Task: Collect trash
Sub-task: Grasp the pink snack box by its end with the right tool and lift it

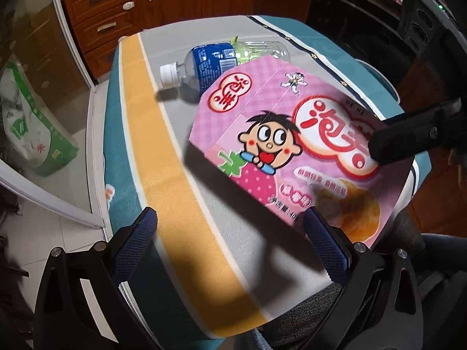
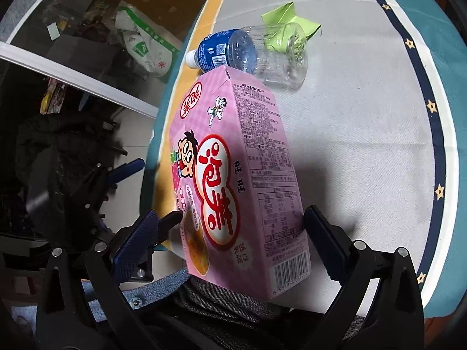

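Right wrist view has the right gripper [image 2: 233,239] spread around the pink snack box [image 2: 233,180], maybe just touching it. Left gripper [image 1: 230,239] hangs wide open over the table [image 1: 163,151], clear bottle [image 1: 216,64] lying behind the box

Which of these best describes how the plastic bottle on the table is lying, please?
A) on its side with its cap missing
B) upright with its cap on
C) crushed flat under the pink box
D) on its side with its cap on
D: the plastic bottle lies on its side beyond the pink box, its white cap screwed on, body uncrushed.
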`<action>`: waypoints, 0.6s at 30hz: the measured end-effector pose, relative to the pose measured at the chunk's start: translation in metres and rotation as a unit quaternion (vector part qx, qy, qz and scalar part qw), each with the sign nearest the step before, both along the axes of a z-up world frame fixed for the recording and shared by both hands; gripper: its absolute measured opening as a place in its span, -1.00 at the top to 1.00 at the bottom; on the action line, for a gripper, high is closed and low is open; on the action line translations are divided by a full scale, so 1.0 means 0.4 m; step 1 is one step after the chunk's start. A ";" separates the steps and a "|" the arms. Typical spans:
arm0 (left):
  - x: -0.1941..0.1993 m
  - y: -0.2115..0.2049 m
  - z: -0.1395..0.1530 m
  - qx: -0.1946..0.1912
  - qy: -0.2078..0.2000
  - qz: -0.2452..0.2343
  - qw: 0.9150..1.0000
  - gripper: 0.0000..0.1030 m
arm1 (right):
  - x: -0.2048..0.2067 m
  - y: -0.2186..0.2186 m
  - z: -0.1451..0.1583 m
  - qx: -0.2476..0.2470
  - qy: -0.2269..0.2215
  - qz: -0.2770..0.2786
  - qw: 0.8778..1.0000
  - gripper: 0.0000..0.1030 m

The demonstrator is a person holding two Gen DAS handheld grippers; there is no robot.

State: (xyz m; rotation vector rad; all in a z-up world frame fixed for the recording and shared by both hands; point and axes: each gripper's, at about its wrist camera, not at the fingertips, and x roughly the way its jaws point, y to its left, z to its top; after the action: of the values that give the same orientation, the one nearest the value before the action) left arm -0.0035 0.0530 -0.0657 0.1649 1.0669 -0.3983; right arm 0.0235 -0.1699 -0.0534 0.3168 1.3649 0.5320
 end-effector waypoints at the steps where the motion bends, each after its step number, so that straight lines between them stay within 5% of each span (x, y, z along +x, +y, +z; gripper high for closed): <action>1: -0.002 0.003 -0.002 0.000 0.001 0.002 1.000 -0.95 | 0.007 0.002 -0.009 -0.001 0.004 -0.001 1.000 -0.87; 4: -0.012 0.015 -0.008 0.007 0.002 0.006 1.000 -0.95 | 0.026 0.003 -0.050 -0.023 0.023 -0.006 0.999 -0.87; 7: -0.014 0.027 -0.020 0.005 0.010 0.014 1.000 -0.95 | 0.033 0.013 -0.078 0.019 0.052 -0.011 0.998 -0.87; 9: -0.016 0.025 -0.037 0.021 0.016 0.017 1.000 -0.95 | 0.025 0.040 -0.063 0.015 0.032 0.007 0.999 -0.82; 10: -0.015 0.022 -0.047 0.028 0.021 0.018 0.999 -0.95 | 0.020 0.058 -0.048 0.003 0.014 0.019 1.000 -0.65; 12: -0.012 0.022 -0.065 0.028 0.033 0.019 0.999 -0.93 | 0.016 0.081 -0.027 -0.001 0.003 0.028 1.000 0.04; 18: 0.019 0.051 -0.029 -0.019 0.025 0.029 0.999 -0.92 | -0.009 0.075 0.077 -0.034 -0.070 0.024 0.997 0.18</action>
State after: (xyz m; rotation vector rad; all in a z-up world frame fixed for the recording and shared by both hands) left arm 0.0042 0.0732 -0.0773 0.0903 1.1091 -0.3728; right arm 0.0200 -0.1401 -0.0224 0.1877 1.2545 0.5358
